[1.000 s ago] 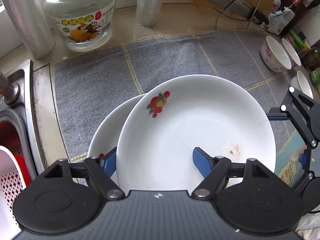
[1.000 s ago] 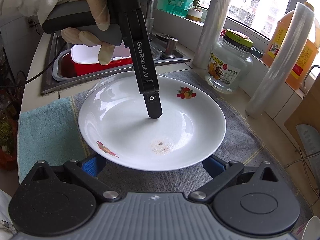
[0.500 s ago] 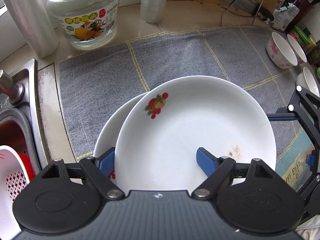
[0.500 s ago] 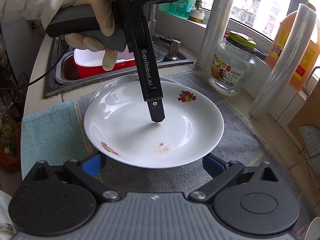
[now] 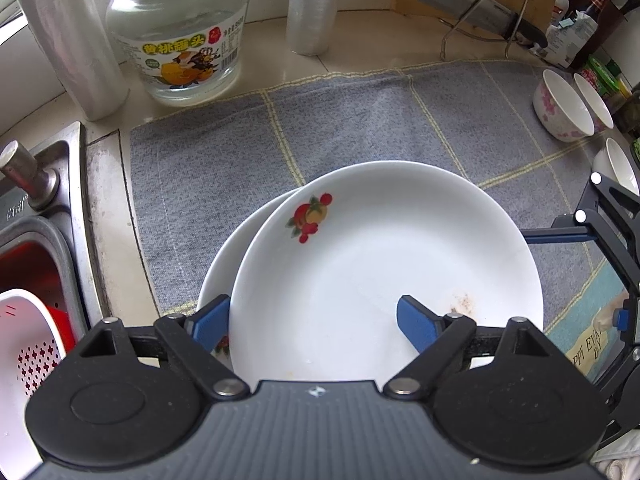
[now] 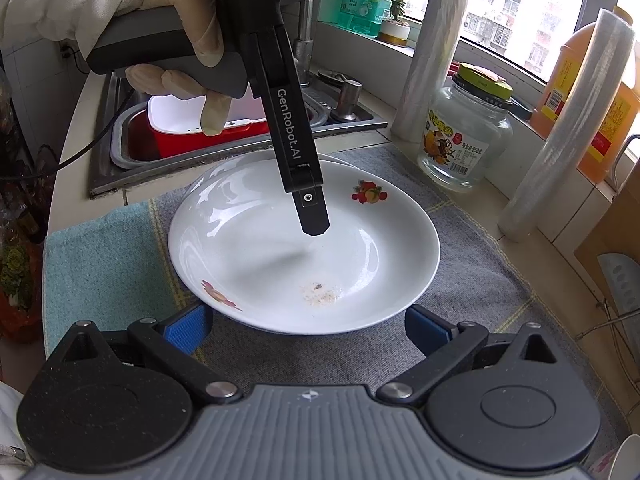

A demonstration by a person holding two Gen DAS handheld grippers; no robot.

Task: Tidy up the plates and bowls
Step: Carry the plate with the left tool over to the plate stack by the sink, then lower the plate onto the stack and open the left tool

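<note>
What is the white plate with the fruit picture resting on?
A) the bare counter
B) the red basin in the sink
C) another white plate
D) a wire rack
C: the top plate overlaps a second white plate whose rim shows beneath it on the grey cloth.

A pale tiled counter [image 6: 532,256] carries a steel sink [image 6: 120,152] at one end. Beyond the sink, a window [image 6: 500,4] above a tiled ledge lets in bright daylight, with buildings outside. Beside the sink, grey cloth [image 5: 360,120] covers the counter.

glass jar [image 5: 178,36], grey cloth [image 5: 360,120], sink [image 6: 132,148], cleaver [image 5: 476,12]
</note>
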